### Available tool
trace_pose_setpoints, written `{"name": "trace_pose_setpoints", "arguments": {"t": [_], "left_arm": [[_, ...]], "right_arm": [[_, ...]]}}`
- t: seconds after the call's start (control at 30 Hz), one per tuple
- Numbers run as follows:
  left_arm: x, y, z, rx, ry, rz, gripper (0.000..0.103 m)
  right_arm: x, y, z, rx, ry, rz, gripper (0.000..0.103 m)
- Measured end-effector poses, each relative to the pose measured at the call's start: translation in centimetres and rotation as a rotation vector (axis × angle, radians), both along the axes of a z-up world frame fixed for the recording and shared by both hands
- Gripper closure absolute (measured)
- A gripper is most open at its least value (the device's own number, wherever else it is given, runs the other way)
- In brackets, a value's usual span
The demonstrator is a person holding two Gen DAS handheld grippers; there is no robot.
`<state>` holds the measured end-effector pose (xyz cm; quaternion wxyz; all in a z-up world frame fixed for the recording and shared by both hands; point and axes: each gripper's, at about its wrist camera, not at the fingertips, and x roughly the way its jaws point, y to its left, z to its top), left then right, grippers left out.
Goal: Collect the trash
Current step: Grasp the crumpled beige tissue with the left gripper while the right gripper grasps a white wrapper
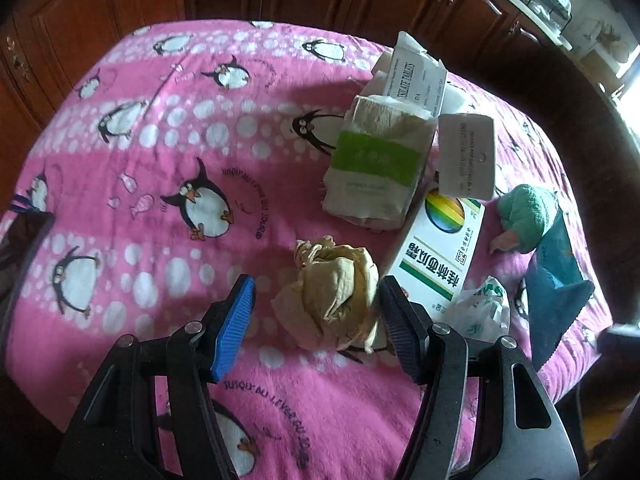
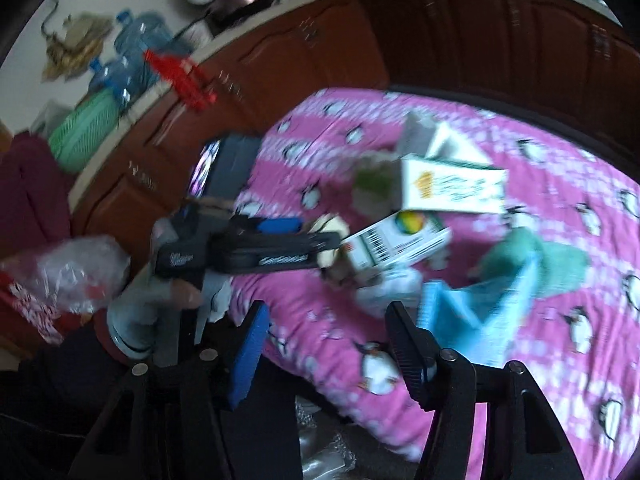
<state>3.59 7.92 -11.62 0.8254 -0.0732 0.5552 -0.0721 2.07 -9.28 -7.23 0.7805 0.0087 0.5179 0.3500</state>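
A crumpled beige paper ball (image 1: pixel 332 292) lies on the pink penguin-print blanket (image 1: pixel 160 152), between the fingers of the left gripper (image 1: pixel 316 316). The jaws stand wide apart around it: the right finger's dark pad (image 1: pixel 394 312) is at the wad's edge, seemingly touching it, while the blue pad (image 1: pixel 236 320) on the other side is clear of it.

Just beside the wad, on its right, lies a white medicine box with a rainbow disc (image 1: pixel 436 248). Beyond that sit a beige tissue pack with a green band (image 1: pixel 376 164), a white tablet carton (image 1: pixel 412 76) behind it, and a white folded leaflet box (image 1: pixel 466 156). Near the box's lower end is a crumpled white plastic wrapper (image 1: pixel 484 312), with a teal cloth (image 1: pixel 528 216) and a blue packet (image 1: pixel 556 280) further right.

The right wrist view is blurred by motion. The right gripper (image 2: pixel 326 340) hangs over the blanket's near edge with jaws apart and nothing between them. A gloved hand (image 2: pixel 144 312) holds the left gripper's handle, and a clear plastic bag (image 2: pixel 68 276) shows at the left.
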Motion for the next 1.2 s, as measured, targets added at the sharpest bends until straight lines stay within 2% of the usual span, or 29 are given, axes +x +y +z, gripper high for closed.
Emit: {"name": "trace_pose_setpoints", "arguments": {"t": [0.07,0.2,0.33,0.43,0.53,0.57,0.63,0.8,0.97,1.2], "left_arm": [[0.1,0.4,-0.3,-0.033,0.001,-0.003,0.041],[0.2,1.1,-0.4,-0.048,-0.005,0.000,0.045],[0.6,1.8,-1.2,-0.087,0.017,0.009,0.050],[0.4,1.5,-1.3,-0.091,0.019,-0.004,0.054],[0.3,0.9,-1.3,-0.088,0.010,-0.018,0.067],[0.2,0.7,-1.3,-0.090,0.009,-0.024,0.073],[0.1,0.2,-1.1,-0.086,0.006,-0.034,0.078],[-0.3,0.1,0.6,-0.076,-0.030,-0.034,0.081],[-0.9,0.8,3.5,-0.089,-0.076,-0.024,0.081],[-1.9,-1.6,8.1,-0.103,-0.166,-0.088,0.081]], "right_arm": [[0.5,1.1,-1.3,-0.038,0.006,-0.015,0.044],[2.4,2.0,-4.1,-0.144,0.013,-0.067,0.044],[3.9,2.8,-5.8,-0.182,0.024,-0.088,0.045],[4.5,3.3,-6.8,-0.234,0.036,-0.095,0.057],[4.8,2.6,-7.6,-0.214,0.062,-0.101,0.076],[4.9,2.1,-7.5,-0.193,0.065,-0.109,0.082],[4.6,1.2,-6.7,-0.141,0.073,-0.109,0.091],[3.2,-0.9,-3.3,-0.025,0.027,-0.100,0.092],[2.0,-2.8,0.0,0.098,-0.003,-0.104,0.092],[0.8,-6.8,3.0,0.139,-0.077,-0.168,0.092]]}}
